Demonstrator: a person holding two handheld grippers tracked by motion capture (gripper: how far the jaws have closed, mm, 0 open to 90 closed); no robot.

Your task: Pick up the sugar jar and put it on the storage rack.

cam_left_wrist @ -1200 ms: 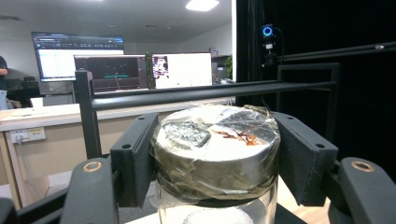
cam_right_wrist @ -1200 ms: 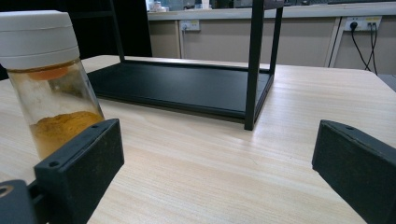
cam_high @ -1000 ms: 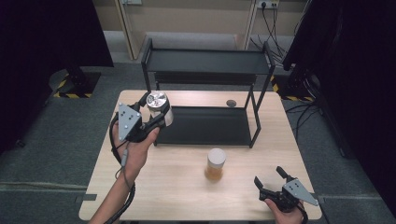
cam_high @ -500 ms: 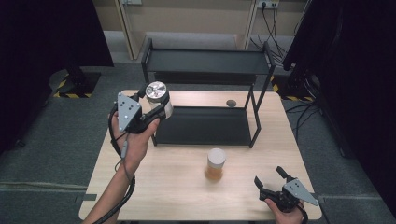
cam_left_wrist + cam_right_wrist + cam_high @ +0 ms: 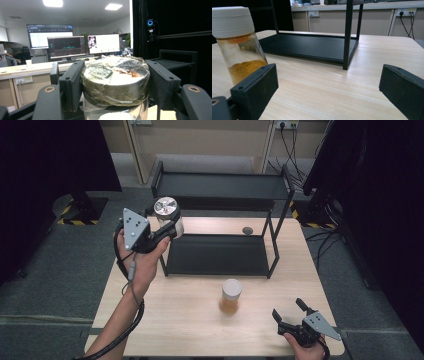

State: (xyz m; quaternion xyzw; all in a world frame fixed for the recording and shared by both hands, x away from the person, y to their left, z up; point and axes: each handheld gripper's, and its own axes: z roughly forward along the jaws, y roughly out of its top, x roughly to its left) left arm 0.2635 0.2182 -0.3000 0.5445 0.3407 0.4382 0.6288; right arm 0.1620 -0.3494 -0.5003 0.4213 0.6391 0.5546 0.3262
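Two jars are in play: the silver-lidded jar (image 5: 166, 211) is clamped upright just under its lid by the left gripper (image 5: 167, 227), held above the desk's (image 5: 165, 320) left edge beside the black rack (image 5: 220, 220), presumably for shelving. The right gripper (image 5: 292, 312) rests at the near right corner, jaws apart, the spice jar (image 5: 231, 296) standing free nearby.

We count 2 jars: 1 jar with a silver lid (image 5: 167, 210) wrapped in clear film, and 1 jar with a white cap (image 5: 231, 296) holding orange-brown powder. We see 1 black rack (image 5: 220, 227) with 2 shelves, an upper and a lower one, standing on 1 wooden desk (image 5: 175, 320). On the desk we count 1 small dark disc (image 5: 247, 230). There are 2 grippers, the left gripper (image 5: 167, 227) and the right gripper (image 5: 288, 312), each with 2 fingers. In the left gripper view we count 3 monitors (image 5: 67, 46) in the room behind.
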